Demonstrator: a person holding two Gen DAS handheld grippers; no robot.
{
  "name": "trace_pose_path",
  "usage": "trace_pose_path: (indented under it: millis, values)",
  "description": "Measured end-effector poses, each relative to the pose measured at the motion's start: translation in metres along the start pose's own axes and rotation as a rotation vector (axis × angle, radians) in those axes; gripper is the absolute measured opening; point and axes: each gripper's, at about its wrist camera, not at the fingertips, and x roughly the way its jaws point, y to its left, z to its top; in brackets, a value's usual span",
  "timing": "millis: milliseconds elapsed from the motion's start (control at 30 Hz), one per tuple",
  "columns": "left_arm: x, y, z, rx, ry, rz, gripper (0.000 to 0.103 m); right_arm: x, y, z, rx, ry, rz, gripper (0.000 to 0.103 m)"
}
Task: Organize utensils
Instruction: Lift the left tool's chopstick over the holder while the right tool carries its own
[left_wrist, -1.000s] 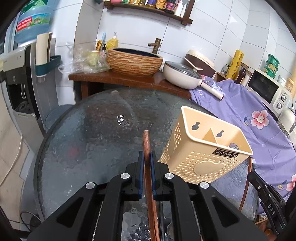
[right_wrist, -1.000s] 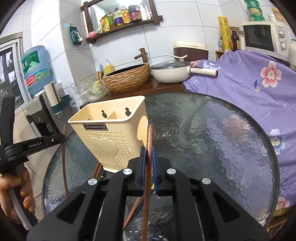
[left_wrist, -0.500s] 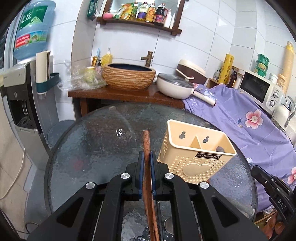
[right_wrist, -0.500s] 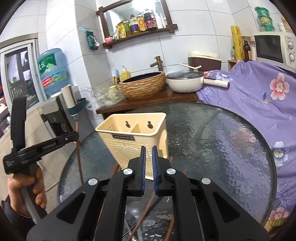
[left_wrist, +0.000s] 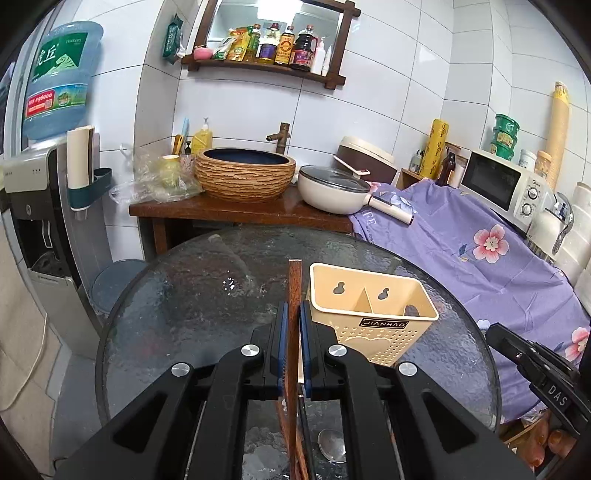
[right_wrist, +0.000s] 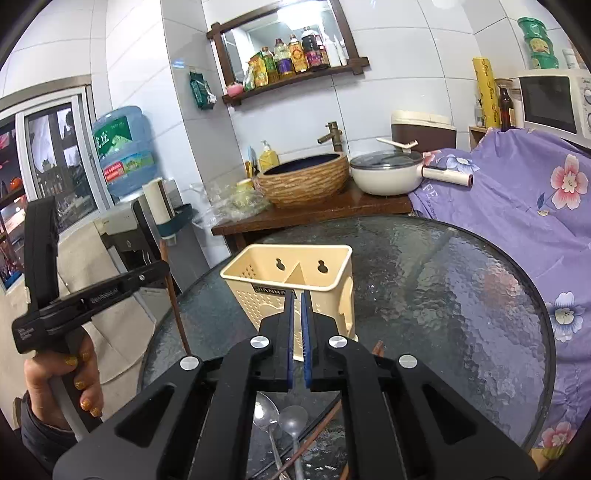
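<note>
- Left gripper (left_wrist: 290, 314): fingers clenched on a brown chopstick (left_wrist: 294, 280), its tip standing above them, just left of the holder.
- Right gripper (right_wrist: 297, 304): fingers pressed together, nothing between them, in front of the holder's near wall.
- Cream utensil holder (left_wrist: 373, 314): upright on the round glass surface (left_wrist: 177, 310), two compartments, right of centre.
- Spoons (right_wrist: 280, 421) and loose chopsticks lie beneath the right gripper.
- Bare glass left of and behind the holder, out to the rim.

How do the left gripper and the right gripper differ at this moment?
The left gripper is shut on a wooden chopstick; the right gripper is shut with nothing between its jaws. The left gripper stands beside the beige utensil holder; the right gripper points straight at it. Both are black with blue pads and hover above the glass table.
</note>
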Motion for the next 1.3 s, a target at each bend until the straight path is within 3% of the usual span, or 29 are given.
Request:
trace_pose_path:
  millis: [133, 333, 500, 733, 800, 1100, 1300]
  values:
    - [0.001, 0.0, -0.001, 0.0, 0.0, 0.005, 0.006, 0.011, -0.011, -0.008, 0.01, 0.042, -0.05, 0.006]
    - [0.0, -0.001, -0.003, -0.004, 0.0, -0.002, 0.006, 0.055, -0.034, -0.035, 0.046, 0.217, -0.111, 0.031]
    - [0.0, -0.002, -0.005, -0.001, -0.001, -0.002, 0.006, 0.084, -0.056, -0.057, 0.14, 0.306, -0.109, 0.031]
    - [0.0, -0.003, -0.005, 0.0, -0.003, -0.003, 0.006, 0.118, -0.068, -0.08, 0.111, 0.439, -0.213, 0.029]
    - [0.0, -0.004, -0.005, -0.002, -0.002, -0.001, 0.006, 0.124, -0.067, -0.087, 0.097, 0.463, -0.229, 0.023]
    - [-0.001, -0.007, -0.005, -0.002, 0.004, -0.009, 0.006, 0.144, -0.058, -0.091, 0.032, 0.492, -0.299, 0.02]
    - [0.0, -0.006, -0.004, -0.005, 0.006, -0.011, 0.006, 0.15, -0.056, -0.087, 0.014, 0.49, -0.336, 0.008]
